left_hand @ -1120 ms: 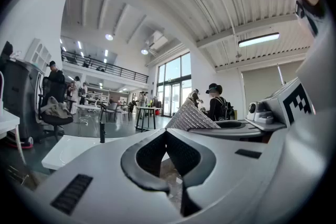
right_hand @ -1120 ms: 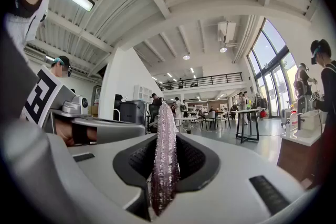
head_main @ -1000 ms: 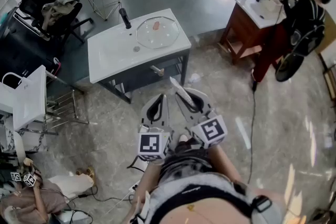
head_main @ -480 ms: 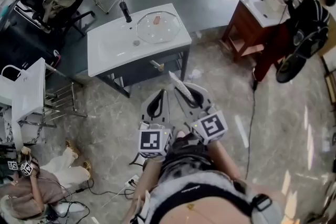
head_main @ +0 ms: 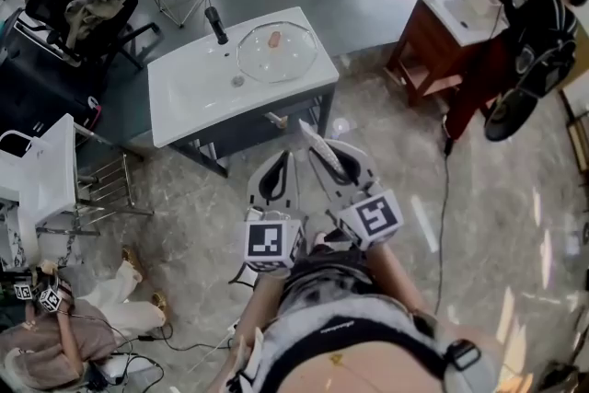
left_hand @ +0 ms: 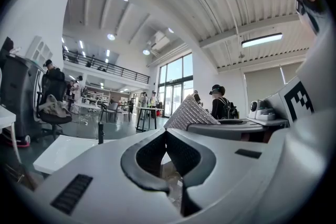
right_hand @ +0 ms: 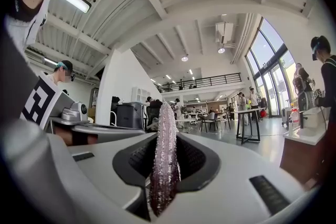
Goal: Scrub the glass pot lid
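The left gripper (head_main: 286,161) is closed and empty; a scouring pad (head_main: 309,141) is clamped in the right gripper (head_main: 324,161); the glass lid (head_main: 276,52) is seen far ahead.

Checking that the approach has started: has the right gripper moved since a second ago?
Yes. The right gripper, shut on the scouring pad, has come closer to the white sink counter in the head view, up the picture.
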{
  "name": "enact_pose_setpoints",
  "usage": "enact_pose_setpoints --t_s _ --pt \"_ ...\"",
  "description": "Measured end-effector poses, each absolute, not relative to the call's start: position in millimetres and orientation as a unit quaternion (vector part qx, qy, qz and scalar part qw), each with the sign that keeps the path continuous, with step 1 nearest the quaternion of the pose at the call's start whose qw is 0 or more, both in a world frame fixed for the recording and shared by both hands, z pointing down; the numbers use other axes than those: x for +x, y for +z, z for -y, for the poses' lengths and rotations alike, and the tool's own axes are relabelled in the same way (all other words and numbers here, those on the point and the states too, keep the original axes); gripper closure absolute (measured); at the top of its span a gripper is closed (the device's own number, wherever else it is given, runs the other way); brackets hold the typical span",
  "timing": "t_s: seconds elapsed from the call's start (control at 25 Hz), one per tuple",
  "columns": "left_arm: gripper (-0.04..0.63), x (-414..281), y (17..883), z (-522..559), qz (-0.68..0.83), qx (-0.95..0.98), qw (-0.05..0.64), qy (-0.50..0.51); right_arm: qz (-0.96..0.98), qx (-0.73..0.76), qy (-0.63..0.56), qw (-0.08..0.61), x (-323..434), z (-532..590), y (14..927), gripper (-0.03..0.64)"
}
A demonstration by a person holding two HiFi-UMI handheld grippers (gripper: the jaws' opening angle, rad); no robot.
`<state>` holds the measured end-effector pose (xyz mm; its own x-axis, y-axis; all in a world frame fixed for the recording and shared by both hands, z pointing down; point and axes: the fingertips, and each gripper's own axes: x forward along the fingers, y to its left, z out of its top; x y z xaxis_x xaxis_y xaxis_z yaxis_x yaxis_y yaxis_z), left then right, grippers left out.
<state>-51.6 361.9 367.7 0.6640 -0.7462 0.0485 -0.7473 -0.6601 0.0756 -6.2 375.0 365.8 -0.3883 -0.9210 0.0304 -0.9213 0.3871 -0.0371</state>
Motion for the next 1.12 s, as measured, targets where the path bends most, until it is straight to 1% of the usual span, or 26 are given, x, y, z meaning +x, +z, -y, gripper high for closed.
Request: enact_pose_setpoints --t_s 0.16,0.68,0.92,1.12 --pt "0.597 -54 361 -332 0.390 0.920 0.035 0.000 0.824 0.566 0.020 0.005 -11 -345 363 0.532" --pt "0.597 -83 369 -245 0.346 0.937 0.044 0.002 0.807 0.590 0.020 0.008 -48 -256 370 0.532" --pt "0.597 -101 373 -225 0.339 0.939 0.052 -0.004 0.795 0.605 0.024 0.004 -61 -239 375 0.532" --pt "0.597 -106 379 -218 0.338 0.939 0.057 -0.002 0.792 0.609 0.030 0.013 -63 -234 381 0.532"
